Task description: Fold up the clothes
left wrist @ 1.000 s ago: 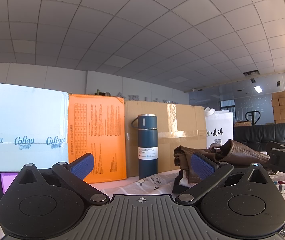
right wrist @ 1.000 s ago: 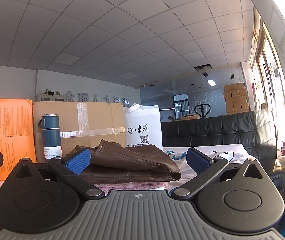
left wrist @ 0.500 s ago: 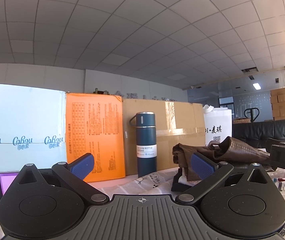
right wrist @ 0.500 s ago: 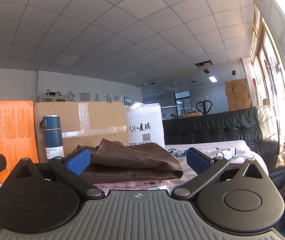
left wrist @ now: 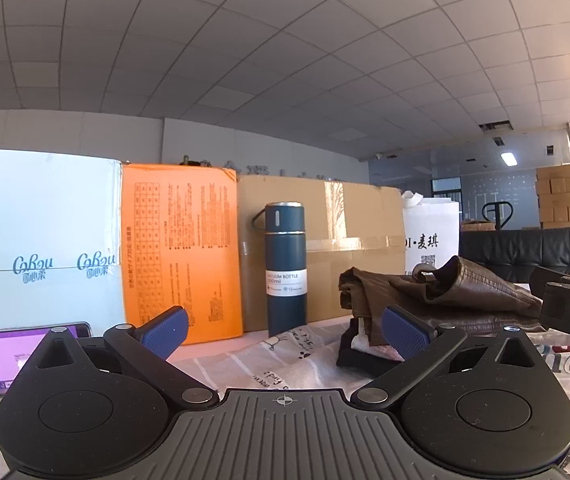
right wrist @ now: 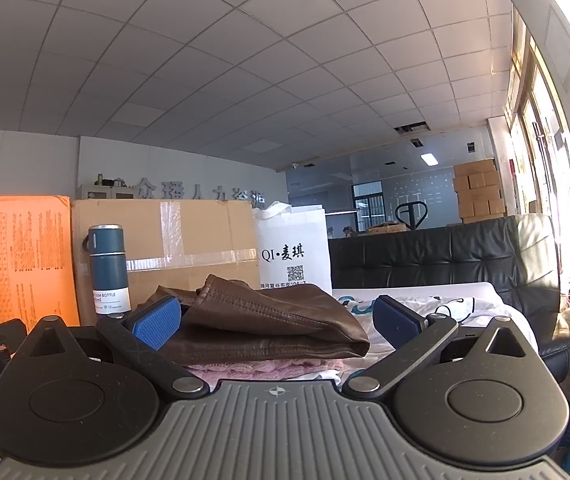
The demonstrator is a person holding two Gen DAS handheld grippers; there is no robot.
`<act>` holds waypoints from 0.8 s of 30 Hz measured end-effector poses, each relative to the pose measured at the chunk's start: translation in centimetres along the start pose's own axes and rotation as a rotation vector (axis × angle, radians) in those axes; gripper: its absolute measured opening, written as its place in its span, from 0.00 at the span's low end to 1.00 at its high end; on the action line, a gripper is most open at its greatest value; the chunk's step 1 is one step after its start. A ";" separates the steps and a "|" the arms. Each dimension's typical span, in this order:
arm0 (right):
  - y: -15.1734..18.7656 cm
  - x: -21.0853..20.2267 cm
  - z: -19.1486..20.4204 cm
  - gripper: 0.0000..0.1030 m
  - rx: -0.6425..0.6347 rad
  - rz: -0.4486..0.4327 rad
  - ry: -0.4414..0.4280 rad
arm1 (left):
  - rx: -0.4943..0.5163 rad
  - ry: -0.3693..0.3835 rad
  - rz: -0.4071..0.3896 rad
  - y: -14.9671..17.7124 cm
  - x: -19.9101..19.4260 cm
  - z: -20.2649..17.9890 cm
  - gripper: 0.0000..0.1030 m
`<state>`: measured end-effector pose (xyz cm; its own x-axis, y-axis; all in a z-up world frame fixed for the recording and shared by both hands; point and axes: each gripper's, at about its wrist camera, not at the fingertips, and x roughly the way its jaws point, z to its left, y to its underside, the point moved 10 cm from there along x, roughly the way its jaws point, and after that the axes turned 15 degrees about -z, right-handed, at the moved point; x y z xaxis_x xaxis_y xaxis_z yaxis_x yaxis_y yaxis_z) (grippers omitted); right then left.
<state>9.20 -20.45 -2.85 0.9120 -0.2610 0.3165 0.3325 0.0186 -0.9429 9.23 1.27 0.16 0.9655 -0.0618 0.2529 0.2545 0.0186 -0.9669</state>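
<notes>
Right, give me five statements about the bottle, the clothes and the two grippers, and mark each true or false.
1. The blue bottle stands upright in front of a cardboard box. True.
2. The brown jacket lies on top of the pile, over a pink garment. True.
3. The right gripper is shut on the jacket. False: its jaws are open and grip nothing.
4. The left gripper holds the bottle. False: it is open and empty.
5. The phone lies flat, screen dark. False: it stands on edge, screen lit.
</notes>
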 end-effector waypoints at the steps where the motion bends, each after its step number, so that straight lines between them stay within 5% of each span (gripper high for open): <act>1: 0.0 0.0 0.1 1.00 -0.002 0.001 -0.003 | -0.003 0.004 0.001 0.0 0.0 0.0 1.00; 24: -0.1 0.0 -0.1 1.00 0.005 0.007 -0.015 | -0.023 0.032 0.004 0.0 -0.1 -0.3 1.00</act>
<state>9.11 -20.55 -2.79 0.9178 -0.2461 0.3117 0.3274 0.0247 -0.9446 9.11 1.00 0.09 0.9641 -0.0938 0.2486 0.2493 -0.0036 -0.9684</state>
